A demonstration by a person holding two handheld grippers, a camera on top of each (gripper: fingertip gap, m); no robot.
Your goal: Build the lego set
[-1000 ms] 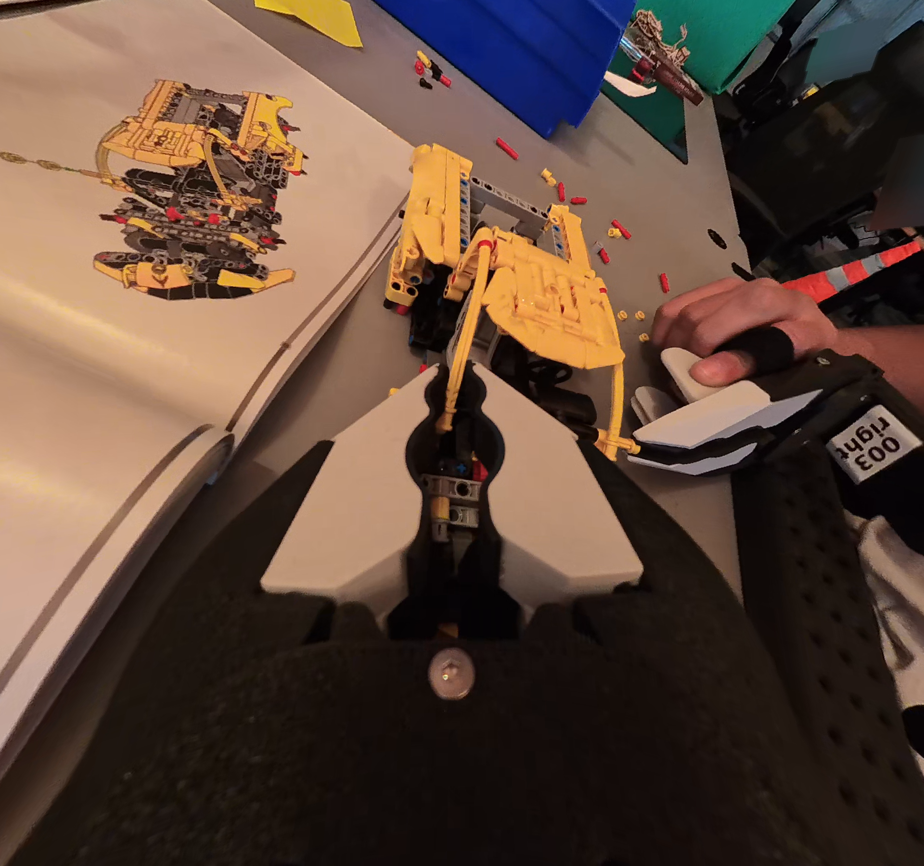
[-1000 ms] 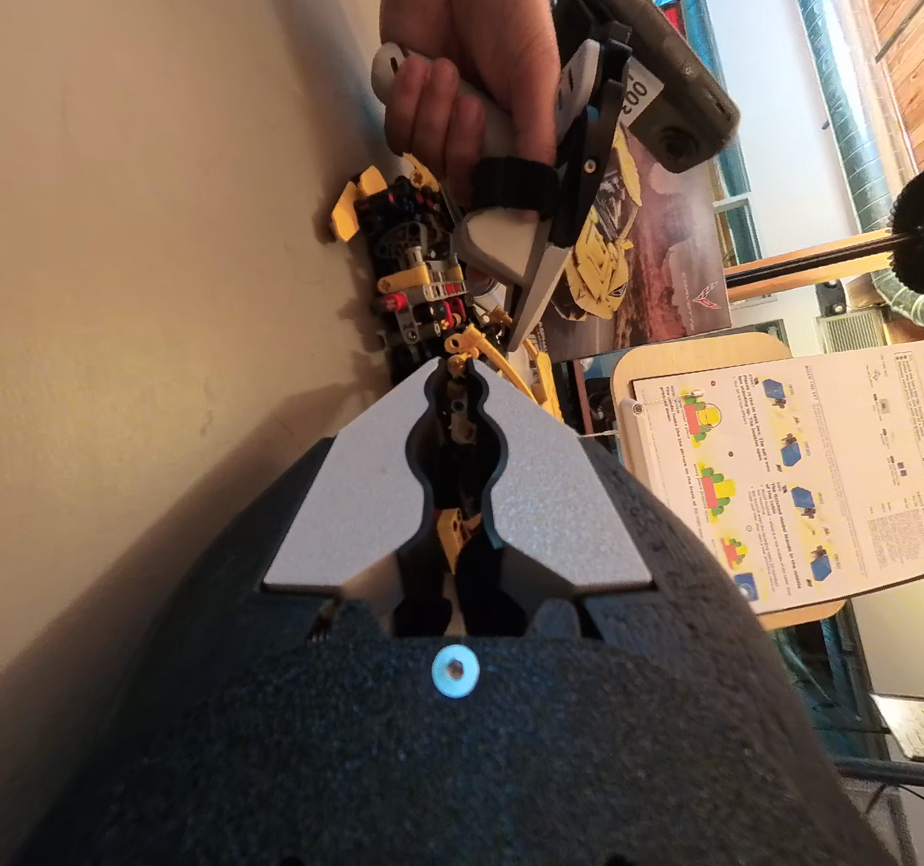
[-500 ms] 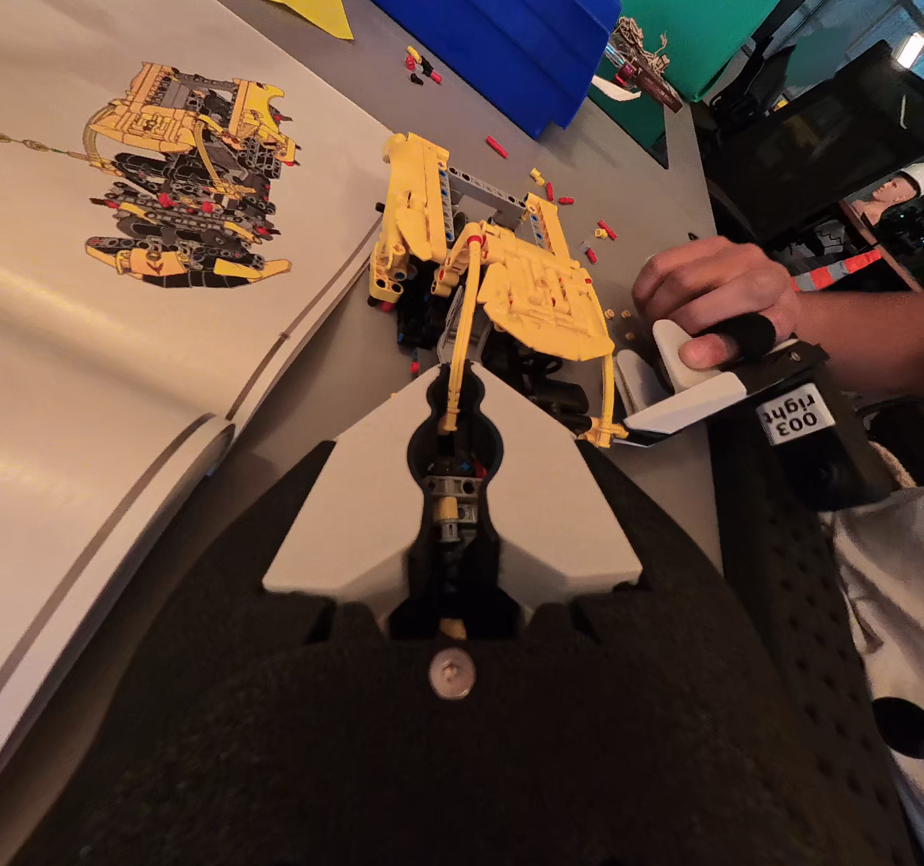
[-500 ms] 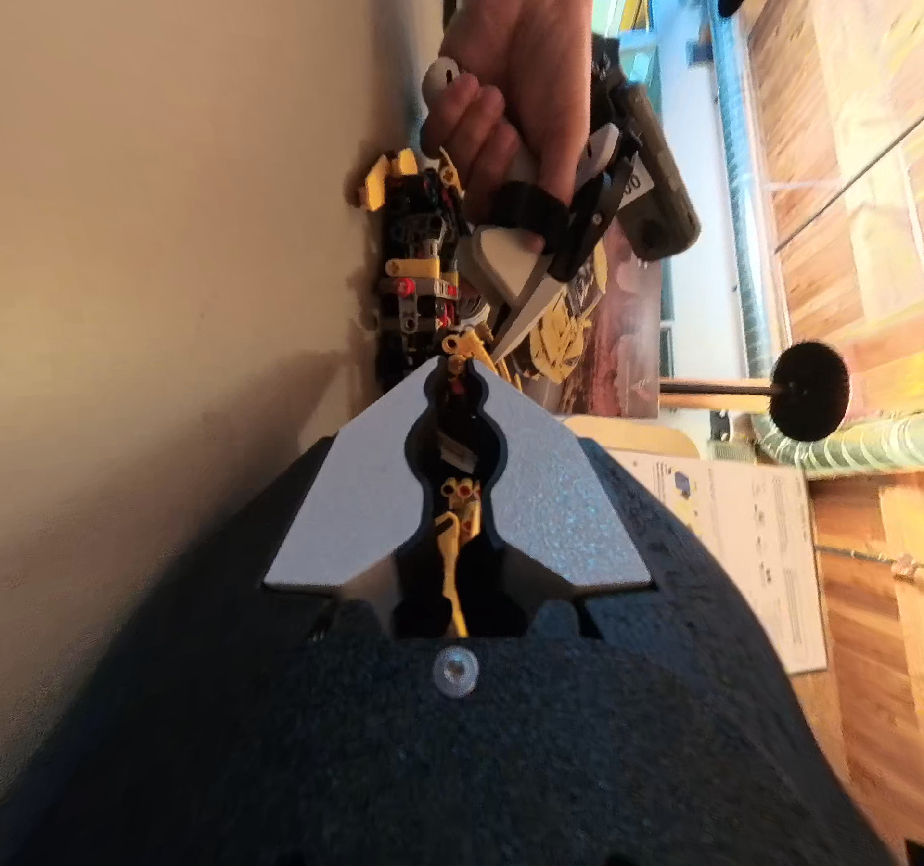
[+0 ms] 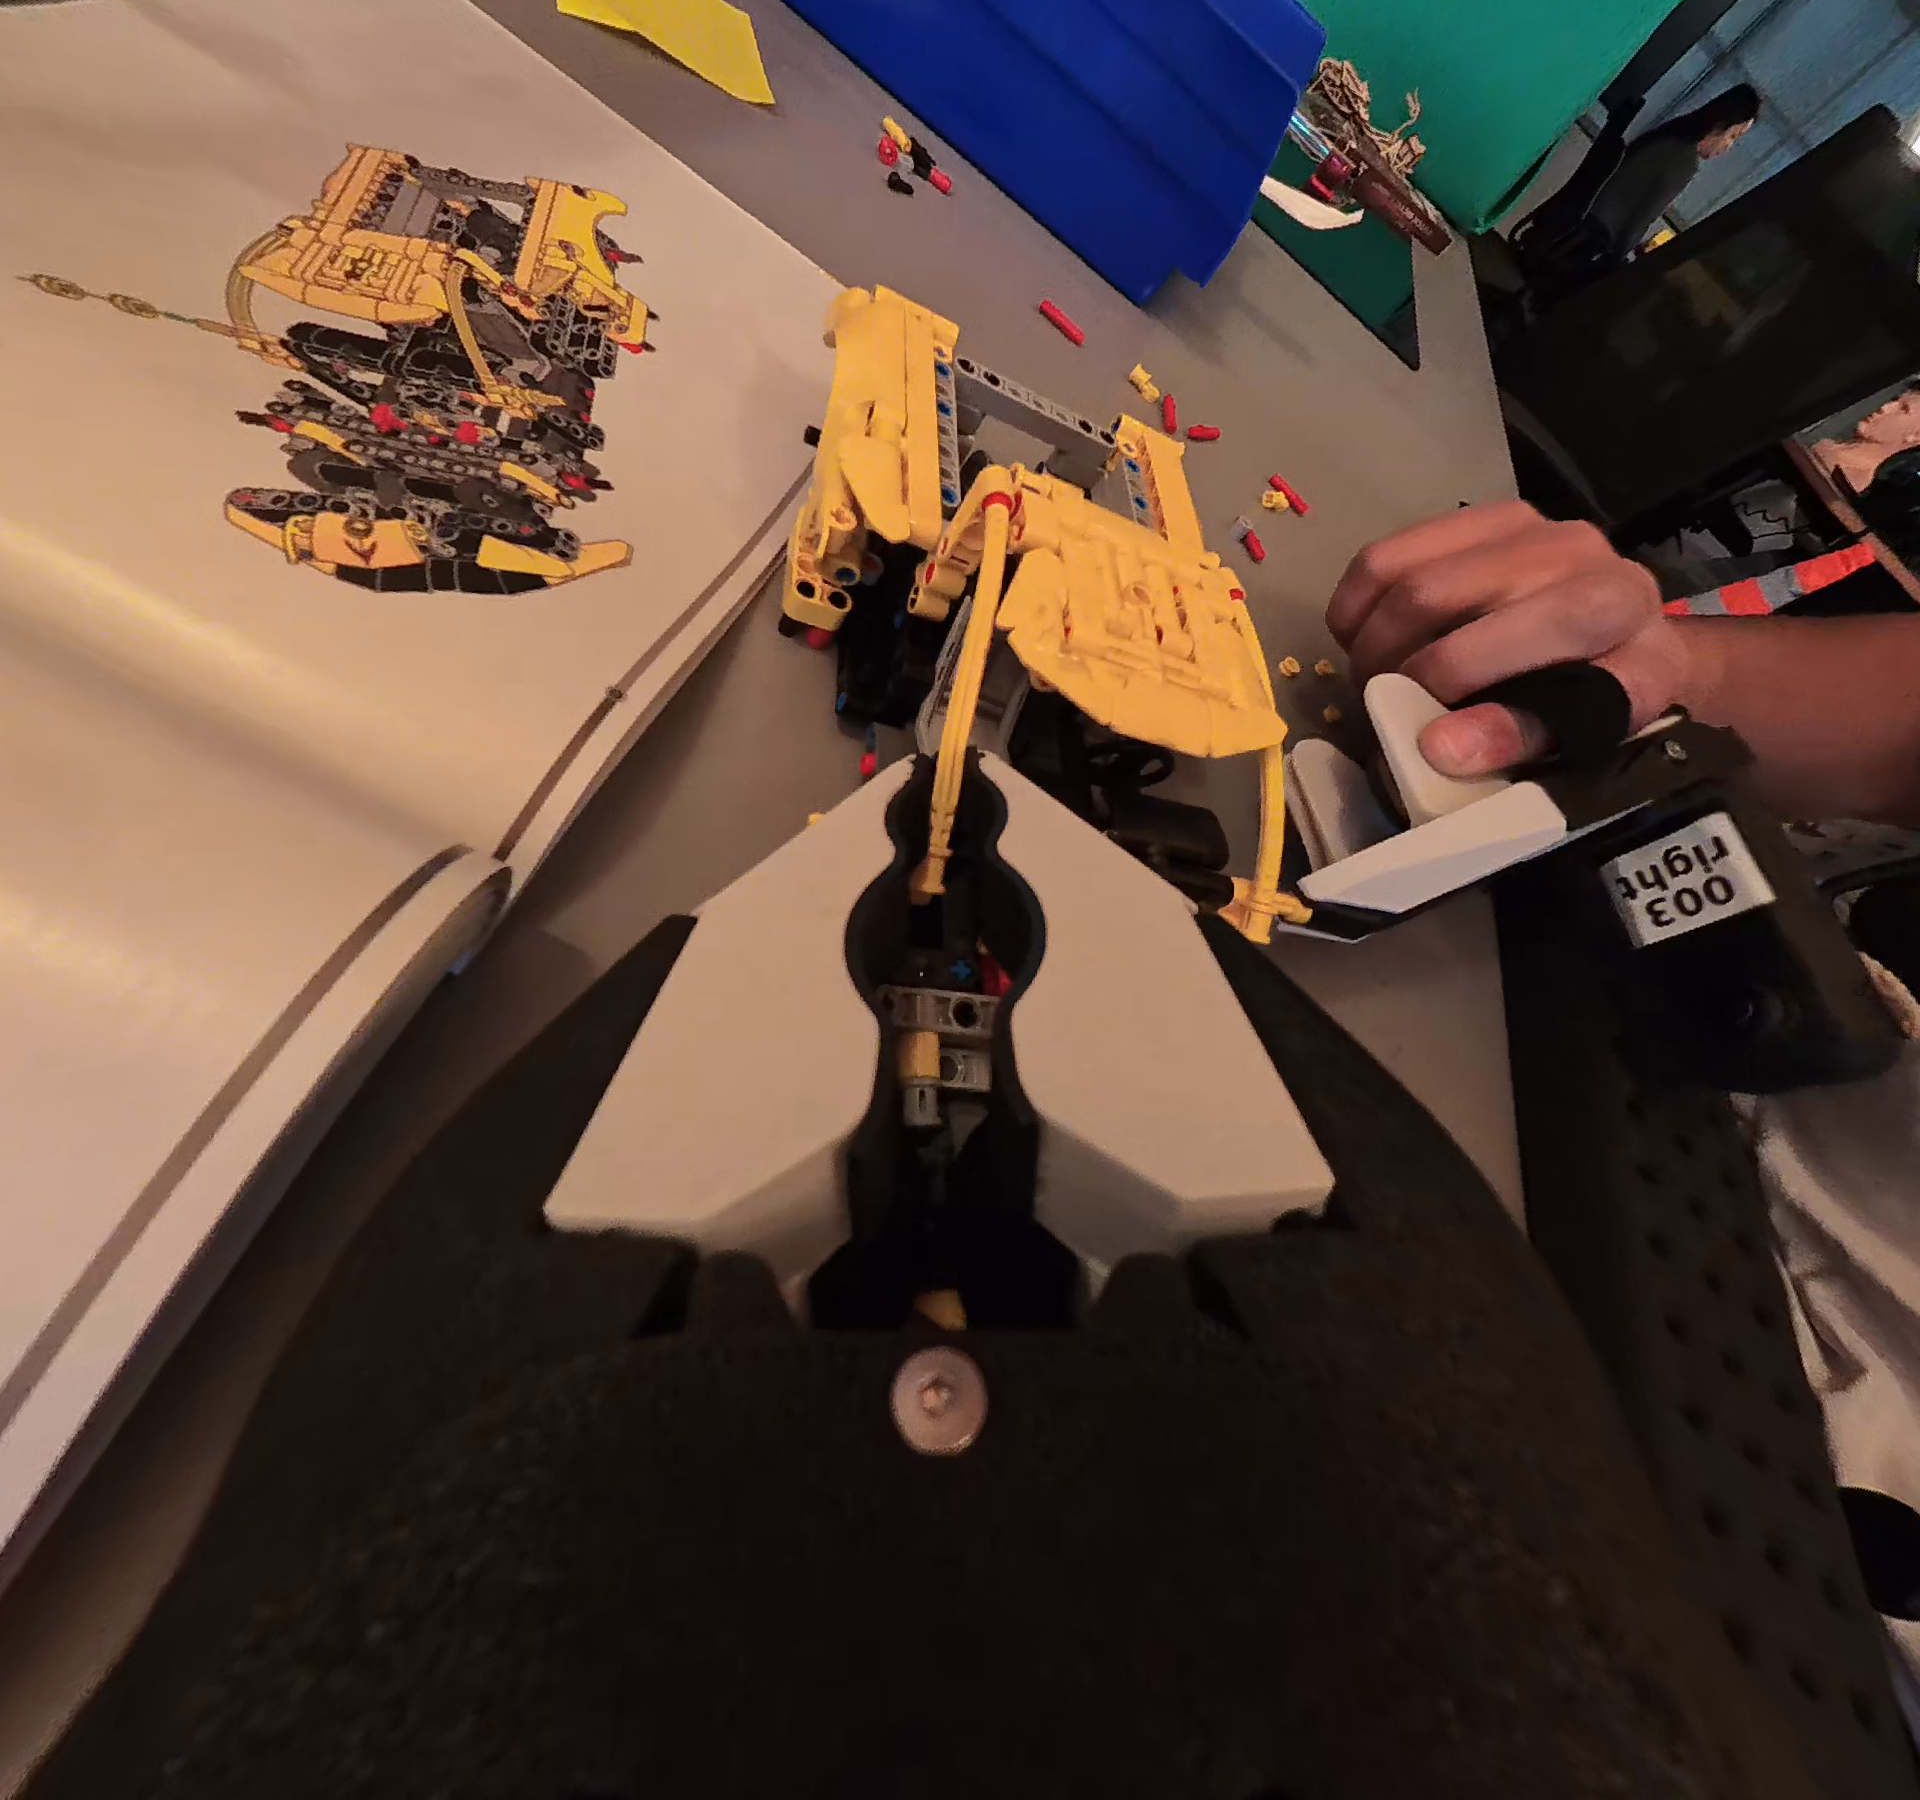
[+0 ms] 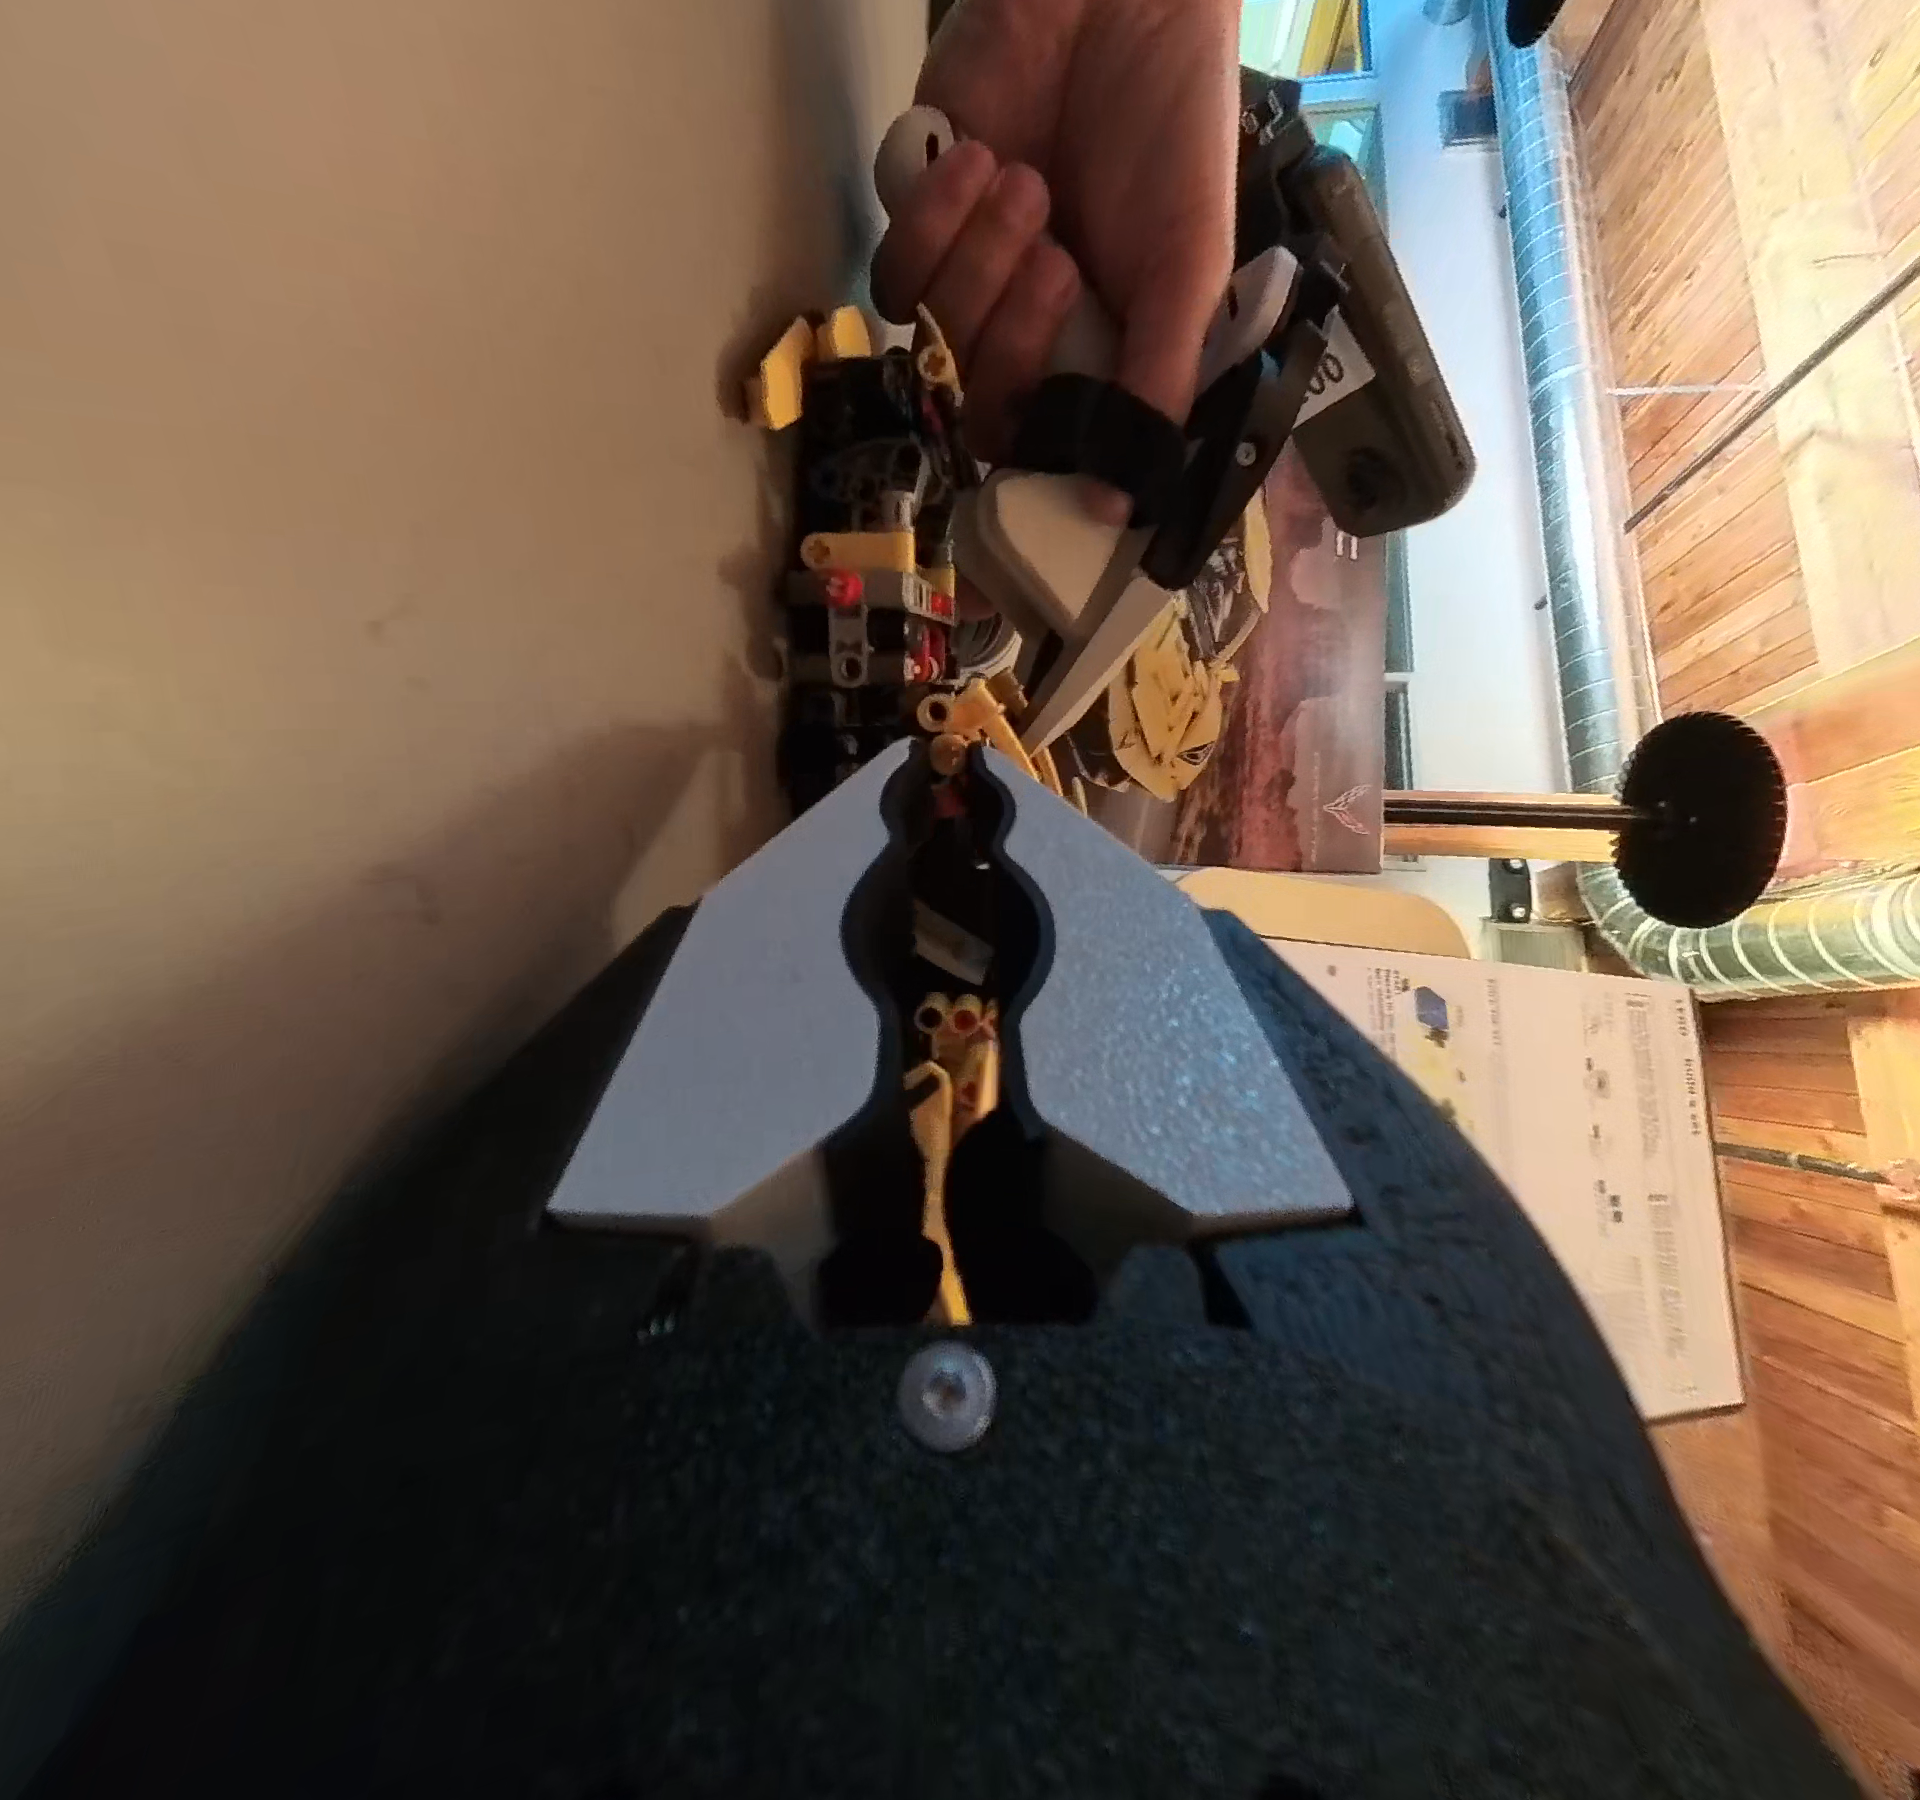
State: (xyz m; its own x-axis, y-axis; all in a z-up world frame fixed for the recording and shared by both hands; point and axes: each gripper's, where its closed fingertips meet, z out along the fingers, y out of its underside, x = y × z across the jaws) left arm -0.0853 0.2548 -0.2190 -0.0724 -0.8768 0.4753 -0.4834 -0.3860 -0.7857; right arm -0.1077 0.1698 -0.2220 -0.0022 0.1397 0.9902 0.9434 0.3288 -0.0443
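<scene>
The yellow and black lego model (image 5: 1122,607) lies on the grey table (image 5: 1392,1023), with two thin yellow hoses running off its front. My left gripper (image 5: 945,763) is shut on the end of the left hose (image 5: 966,670), with grey and yellow pieces between its fingers. My right gripper (image 5: 1304,903) comes in from the right and is shut on the end of the right hose (image 5: 1270,836). In the right wrist view, my right gripper (image 6: 945,748) pinches that yellow end, the model (image 6: 862,545) lies beyond it, and the left gripper (image 6: 1049,722) sits beside it in a hand.
An open instruction book (image 5: 312,607) fills the left of the table. A blue bin (image 5: 997,57) and a green box (image 5: 1475,25) stand at the back. Small red and yellow pins (image 5: 1278,493) lie scattered behind the model. The set's box (image 6: 1299,711) stands behind it. One gripper's finger ends stand about 9 cm off the other's.
The right gripper has rolled and shifted slightly while staying shut on its hose end. The left gripper keeps its hold, and the model has hardly moved.
</scene>
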